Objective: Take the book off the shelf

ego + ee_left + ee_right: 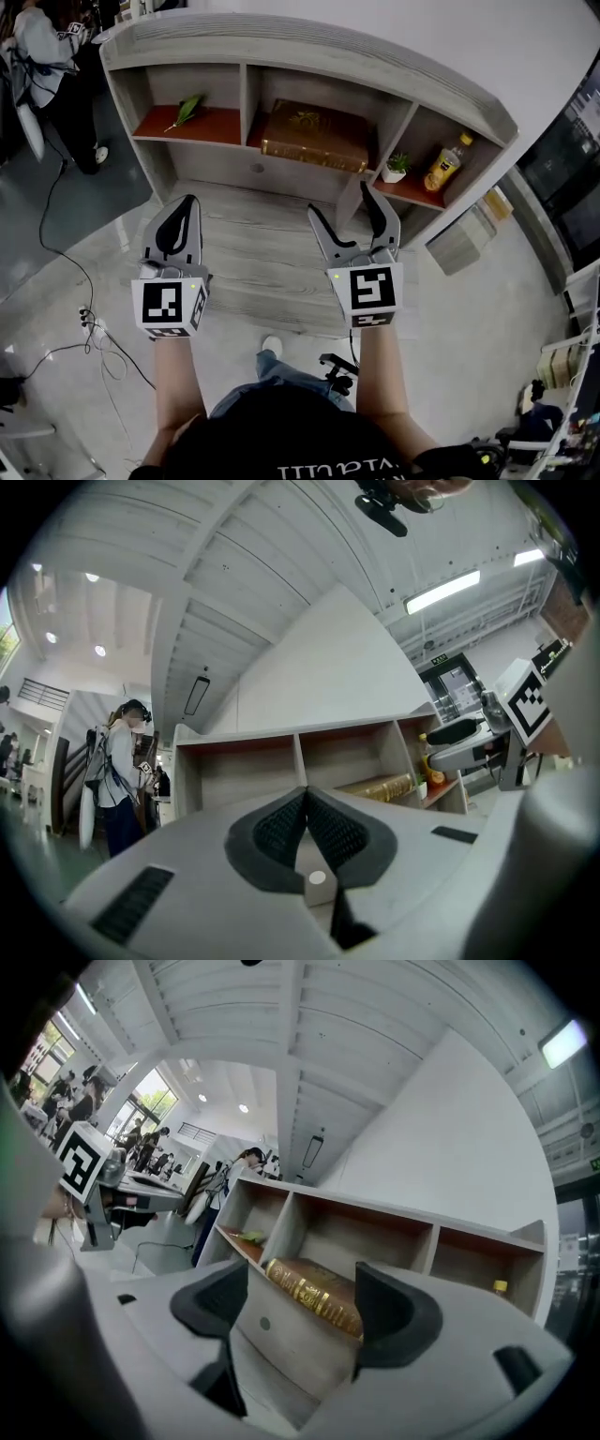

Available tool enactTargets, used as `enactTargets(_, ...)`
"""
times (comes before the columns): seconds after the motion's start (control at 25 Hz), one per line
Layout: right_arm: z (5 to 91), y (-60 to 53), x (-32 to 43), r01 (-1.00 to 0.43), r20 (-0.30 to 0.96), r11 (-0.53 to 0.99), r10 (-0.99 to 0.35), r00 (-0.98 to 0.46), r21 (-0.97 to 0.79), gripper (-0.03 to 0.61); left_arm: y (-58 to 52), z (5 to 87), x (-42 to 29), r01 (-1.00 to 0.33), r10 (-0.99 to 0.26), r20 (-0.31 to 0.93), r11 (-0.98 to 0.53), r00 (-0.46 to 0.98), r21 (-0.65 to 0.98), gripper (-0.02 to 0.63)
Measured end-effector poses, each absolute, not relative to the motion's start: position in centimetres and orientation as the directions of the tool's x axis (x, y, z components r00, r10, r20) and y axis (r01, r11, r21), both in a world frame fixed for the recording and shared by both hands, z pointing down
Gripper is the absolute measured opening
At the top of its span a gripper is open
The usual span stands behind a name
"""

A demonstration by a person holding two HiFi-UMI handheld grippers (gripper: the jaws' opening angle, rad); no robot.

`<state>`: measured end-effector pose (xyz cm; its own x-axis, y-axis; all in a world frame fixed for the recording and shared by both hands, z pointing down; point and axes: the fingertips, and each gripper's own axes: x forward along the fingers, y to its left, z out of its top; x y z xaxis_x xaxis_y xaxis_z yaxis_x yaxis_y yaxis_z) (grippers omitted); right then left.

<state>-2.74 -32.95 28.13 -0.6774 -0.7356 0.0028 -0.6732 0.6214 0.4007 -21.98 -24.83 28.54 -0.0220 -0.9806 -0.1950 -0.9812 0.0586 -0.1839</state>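
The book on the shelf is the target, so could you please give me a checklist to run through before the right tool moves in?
1. Right tool open: ok, jaws apart, nothing between them.
2. Aimed at the book: ok, the right gripper view frames its spine between the jaws.
3. Book unobstructed: ok, it lies flat, alone in the middle compartment of the shelf; the plant and bottle sit past the divider.
4. Left tool out of the way: ok, shut, empty, left of the book.
5. Opening wide enough for the book: cannot tell.
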Motion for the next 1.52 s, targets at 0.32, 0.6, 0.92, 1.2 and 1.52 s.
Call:
enactTargets(0.32,30.7,-40.7,-6.4,-0.567,0.12,0.559,-0.768,-0.629,0.605,0.357,-31.5,30.3,-25.0,-0.985,-0.987,-0.158,0.069,-0.043,-0.159,0.011)
enactTargets(0.6,32.9,-44.6,-8.7,-0.414,0.188,0.492,-0.787,-0.587,0.766,0.359,-34.2,32.2,-25.9,-0.988,-0.989,-0.137,0.068,-0.049,-0.137,0.011)
enactTargets(0.92,35.3,-47.8,-11.2,-0.251,0.315,0.499,-0.789,-0.528,0.83,0.359,-35.7,32.8,-26.7,-0.992,-0.99,-0.136,0.055,-0.04,-0.113,0.011)
enactTargets(1.2,36.3,-49.6,-11.7,-0.176,0.358,0.475,-0.817,-0.451,0.862,0.359,-36.9,32.7,-27.0,-0.993,-0.991,-0.133,0.014,0.002,-0.119,0.011)
enactTargets(1.52,37.3,-51.4,-11.5,-0.127,0.41,0.474,-0.845,-0.342,0.871,0.357,-38.2,31.6,-27.8,-0.99,-0.989,-0.134,-0.038,0.055,-0.132,0.011)
